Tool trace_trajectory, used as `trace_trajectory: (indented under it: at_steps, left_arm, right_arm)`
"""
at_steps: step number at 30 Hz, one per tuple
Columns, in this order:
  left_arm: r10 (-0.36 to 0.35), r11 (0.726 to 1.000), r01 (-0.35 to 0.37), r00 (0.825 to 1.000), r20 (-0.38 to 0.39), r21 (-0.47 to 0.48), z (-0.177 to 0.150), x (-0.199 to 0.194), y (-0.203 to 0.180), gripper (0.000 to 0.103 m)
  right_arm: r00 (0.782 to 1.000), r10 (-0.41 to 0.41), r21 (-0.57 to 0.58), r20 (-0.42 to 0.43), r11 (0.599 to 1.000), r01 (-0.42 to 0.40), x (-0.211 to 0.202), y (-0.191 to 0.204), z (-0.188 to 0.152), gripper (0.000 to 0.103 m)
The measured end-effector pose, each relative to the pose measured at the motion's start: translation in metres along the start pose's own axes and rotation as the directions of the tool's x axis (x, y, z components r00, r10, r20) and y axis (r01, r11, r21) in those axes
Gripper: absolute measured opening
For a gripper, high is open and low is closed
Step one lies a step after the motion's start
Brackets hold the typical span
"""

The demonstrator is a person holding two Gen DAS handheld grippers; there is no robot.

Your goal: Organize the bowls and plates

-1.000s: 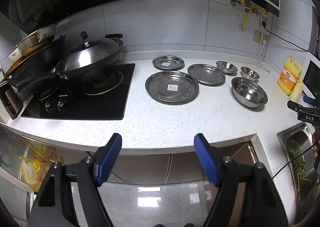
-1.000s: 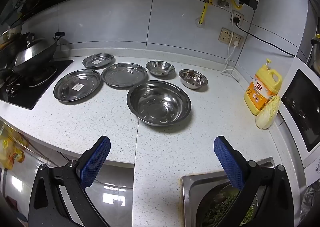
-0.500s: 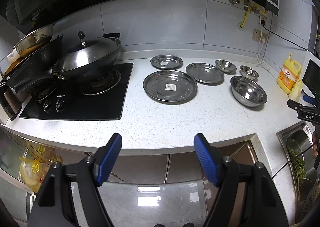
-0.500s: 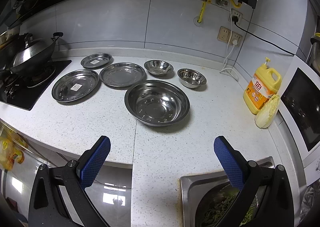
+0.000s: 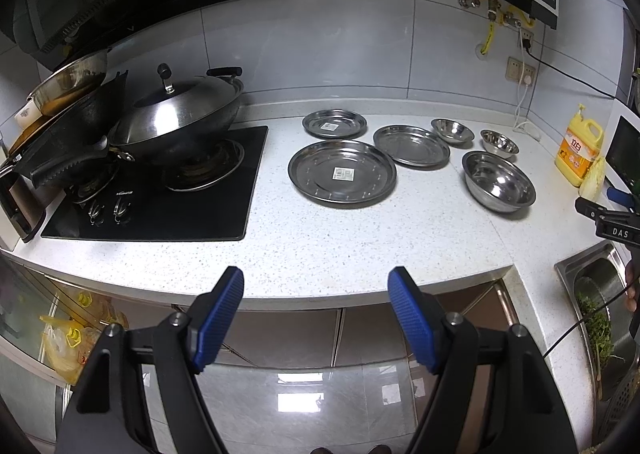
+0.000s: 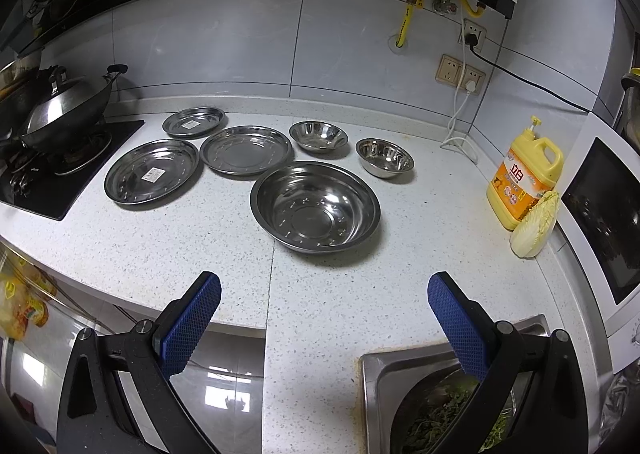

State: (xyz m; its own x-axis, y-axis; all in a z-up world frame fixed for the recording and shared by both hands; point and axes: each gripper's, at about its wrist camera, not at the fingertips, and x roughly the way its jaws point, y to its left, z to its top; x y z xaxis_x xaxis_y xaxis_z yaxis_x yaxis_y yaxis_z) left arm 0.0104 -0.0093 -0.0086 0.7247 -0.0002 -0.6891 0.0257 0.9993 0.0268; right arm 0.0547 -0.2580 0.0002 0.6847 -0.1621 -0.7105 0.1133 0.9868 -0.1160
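Both hand-held grippers (image 5: 316, 314) (image 6: 324, 318) gape empty before the counter edge (image 5: 320, 294).

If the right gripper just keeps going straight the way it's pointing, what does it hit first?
Probably the large steel bowl: it sits straight ahead of the open right gripper, with only bare countertop between them, though depth is hard to judge.

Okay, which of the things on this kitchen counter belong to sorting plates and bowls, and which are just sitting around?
Job: three steel plates, large bowl, two small bowls.

Lying about: lidded wok, detergent bottle, cabbage, greens in sink.
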Motion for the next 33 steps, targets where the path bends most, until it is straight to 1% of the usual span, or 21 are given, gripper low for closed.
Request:
trace_trajectory:
  at_steps: [9, 33]
  left_arm:
    - [0.000, 1.000, 0.000, 1.000, -0.003, -0.003, -0.0003, -0.0001, 0.0032, 0.073]
    - [-0.003, 1.000, 0.003, 1.000, -0.015, 0.000, 0.0032, 0.0068, 0.0077, 0.073]
  right_arm:
    - [1.000, 0.005, -0.005, -0.003, 1.000, -0.005, 0.0008, 0.0046, 0.0019, 0.102]
    - [1.000, 0.003, -0.004, -0.006, 1.000, -0.003, 0.0047, -0.0012, 0.0002, 0.102]
